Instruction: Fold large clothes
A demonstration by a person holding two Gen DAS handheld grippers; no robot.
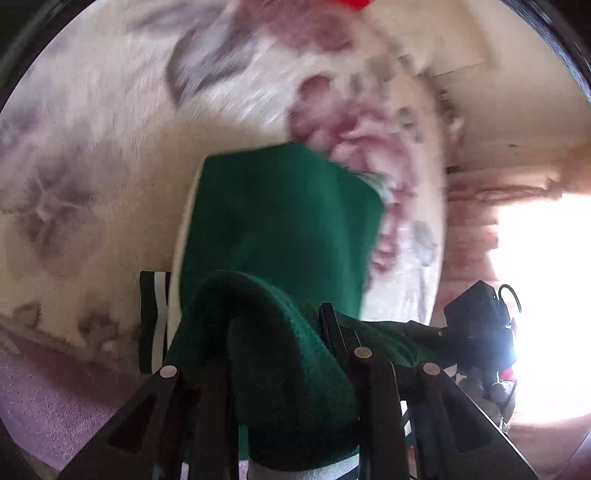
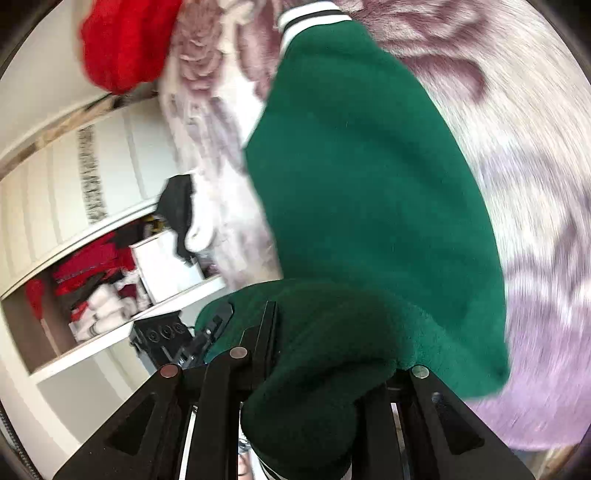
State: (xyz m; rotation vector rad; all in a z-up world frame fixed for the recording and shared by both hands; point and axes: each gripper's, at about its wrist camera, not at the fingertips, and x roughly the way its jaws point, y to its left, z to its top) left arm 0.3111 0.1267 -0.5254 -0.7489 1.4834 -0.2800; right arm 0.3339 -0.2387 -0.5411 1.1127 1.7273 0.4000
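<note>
A dark green fleece garment [image 1: 280, 221] with white and dark striped trim hangs over a floral plush blanket [image 1: 110, 147]. My left gripper [image 1: 277, 332] is shut on a bunched fold of the green cloth, which drapes over its fingers. In the right wrist view the same green garment [image 2: 369, 184] stretches away from me, its striped cuff [image 2: 314, 14] at the top. My right gripper [image 2: 325, 332] is shut on another bunched fold of it. The fingertips of both grippers are hidden by the cloth.
A red plush item [image 2: 122, 40] lies at the blanket's far edge. A white shelf unit [image 2: 110, 288] holds red and white clothes at the left. A bright window [image 1: 546, 295] glares at the right, with a black device [image 1: 476, 314] in front of it.
</note>
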